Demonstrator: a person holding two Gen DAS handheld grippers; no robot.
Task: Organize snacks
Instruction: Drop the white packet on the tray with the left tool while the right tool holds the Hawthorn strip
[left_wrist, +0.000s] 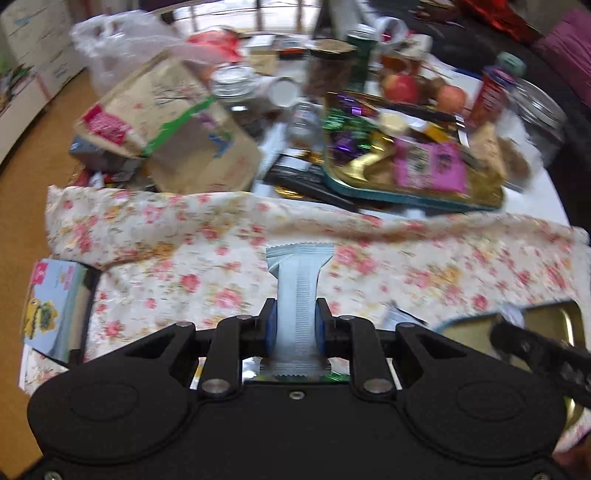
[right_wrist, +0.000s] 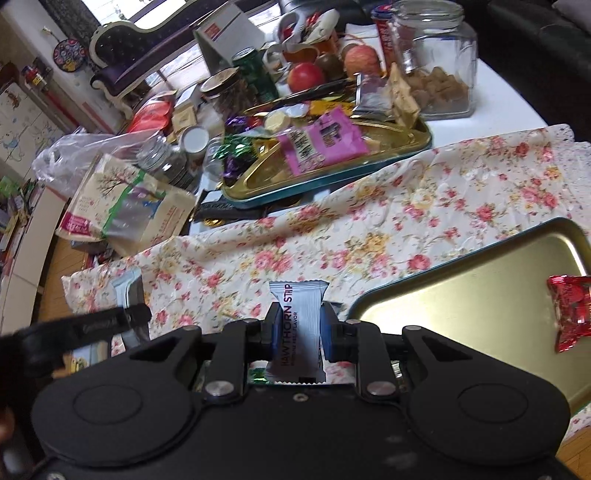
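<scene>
Right wrist view: a floral cloth (right_wrist: 369, 236) is spread over the table, with a near-empty gold tray (right_wrist: 461, 306) at three o'clock bearing one red packet (right_wrist: 569, 310), and a crowded tray (right_wrist: 332, 147) at twelve o'clock. A hawthorn strip sachet (right_wrist: 299, 328) is clamped in the right gripper (right_wrist: 300, 325), and a silver sachet (left_wrist: 297, 306) in the left gripper (left_wrist: 295, 321). Carrying appears to be in hand; next, both sachets are probably to be lowered into the gold tray and released.
</scene>
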